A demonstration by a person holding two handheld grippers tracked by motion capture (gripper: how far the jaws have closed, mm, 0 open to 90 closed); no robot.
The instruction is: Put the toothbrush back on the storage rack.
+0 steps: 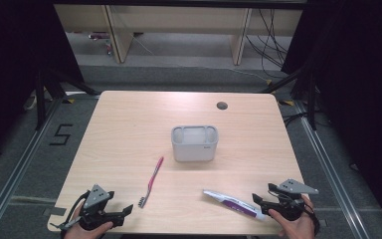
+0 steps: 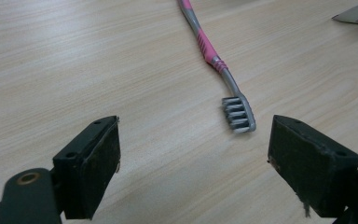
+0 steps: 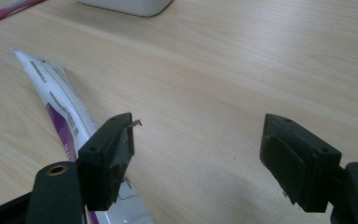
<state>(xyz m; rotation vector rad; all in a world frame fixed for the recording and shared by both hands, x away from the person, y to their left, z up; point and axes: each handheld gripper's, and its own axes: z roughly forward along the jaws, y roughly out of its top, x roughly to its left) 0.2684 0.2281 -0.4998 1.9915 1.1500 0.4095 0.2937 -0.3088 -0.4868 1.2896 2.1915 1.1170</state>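
A: Starting with the high view, what is lying on the desk (image 1: pixel 129 124)?

B: A pink toothbrush (image 1: pixel 151 180) is lying ahead of the left gripper (image 1: pixel 128 209), its bristle end nearest the jaws. A white and purple toothpaste tube (image 1: pixel 234 204) is lying with its cap end just beside the right gripper (image 1: pixel 256 199). A grey holder (image 1: pixel 194 143) is standing farther off, well beyond both pairs of jaws.

A: Are the hands gripping anything there?

B: No. The 2 grippers are resting at the near edge, and both pairs of jaws are standing apart with nothing between them.

A: And the left gripper view?

B: The left gripper's jaws are gaping wide over bare wood. The toothbrush's grey bristle head is sitting just beyond the gap, closer to the jaw on the right of the view, and its pink handle is running away from the jaws. It is touching neither jaw. A corner of the toothpaste tube is showing far off at the upper right.

A: The right gripper view?

B: The right gripper's jaws are also standing open and holding nothing. The toothpaste tube is lying outside the gap, passing beside and under the jaw on the left of the view; whether it is touching that jaw I cannot tell. The holder's base is showing far ahead.
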